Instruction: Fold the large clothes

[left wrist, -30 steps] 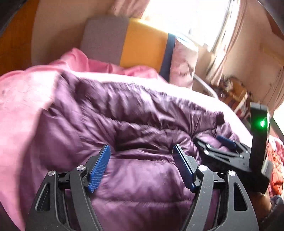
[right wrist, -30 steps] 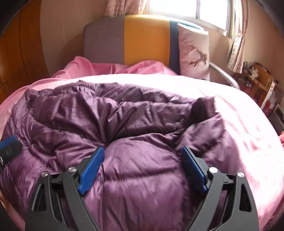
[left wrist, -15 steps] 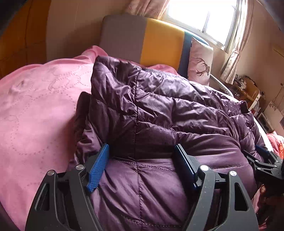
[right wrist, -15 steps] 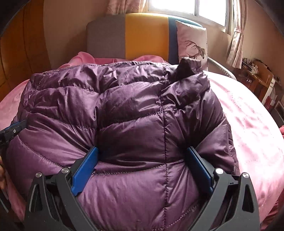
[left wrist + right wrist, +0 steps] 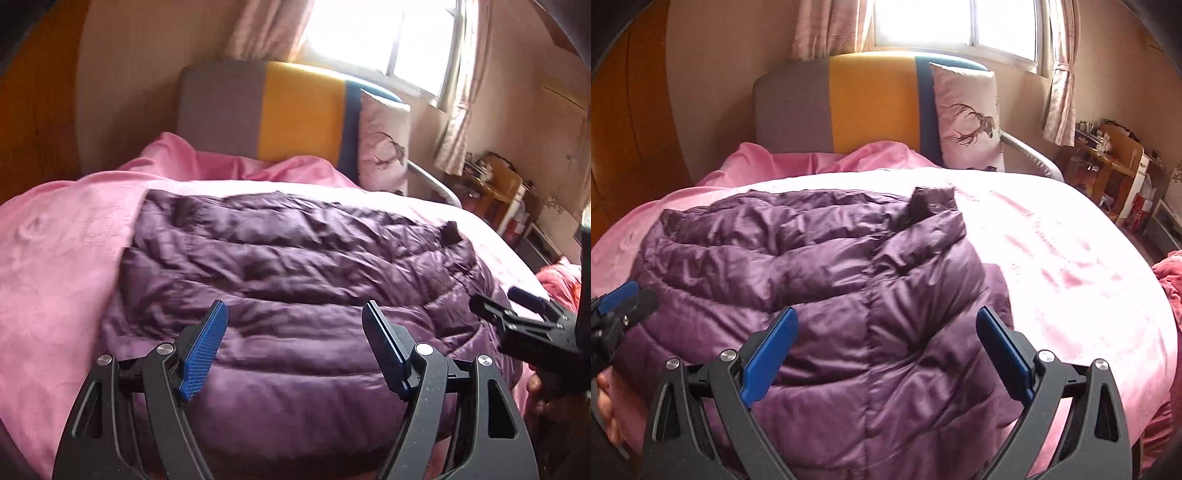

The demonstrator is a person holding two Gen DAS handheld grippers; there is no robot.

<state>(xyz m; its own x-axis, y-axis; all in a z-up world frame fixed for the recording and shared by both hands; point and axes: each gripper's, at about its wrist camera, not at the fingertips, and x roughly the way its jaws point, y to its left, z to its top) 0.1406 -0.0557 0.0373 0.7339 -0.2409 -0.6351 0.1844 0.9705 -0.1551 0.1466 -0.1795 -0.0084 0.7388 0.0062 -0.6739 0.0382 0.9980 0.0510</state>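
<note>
A purple quilted puffer jacket (image 5: 295,258) (image 5: 812,258) lies spread across the pink bed cover (image 5: 55,258) (image 5: 1052,240), with a dark collar piece sticking up at its far right. My left gripper (image 5: 295,343) holds the jacket's near edge, its jaws wide and the padded bulk filling the gap between the blue pads. My right gripper (image 5: 884,350) holds the near edge further right in the same way. Each gripper shows in the other's view: the right gripper (image 5: 528,321) at the right edge, the left gripper (image 5: 617,306) at the left edge.
A grey, yellow and blue headboard (image 5: 295,110) and a deer-print pillow (image 5: 967,114) stand at the far end under a bright window. A cluttered wooden shelf (image 5: 1108,158) is at the right. A red cloth (image 5: 1171,273) lies off the bed's right side.
Half a second ago the jacket stood raised in a tall hump in front of both grippers. It has since dropped forward and lies flat on the bed, quilted side up.
</note>
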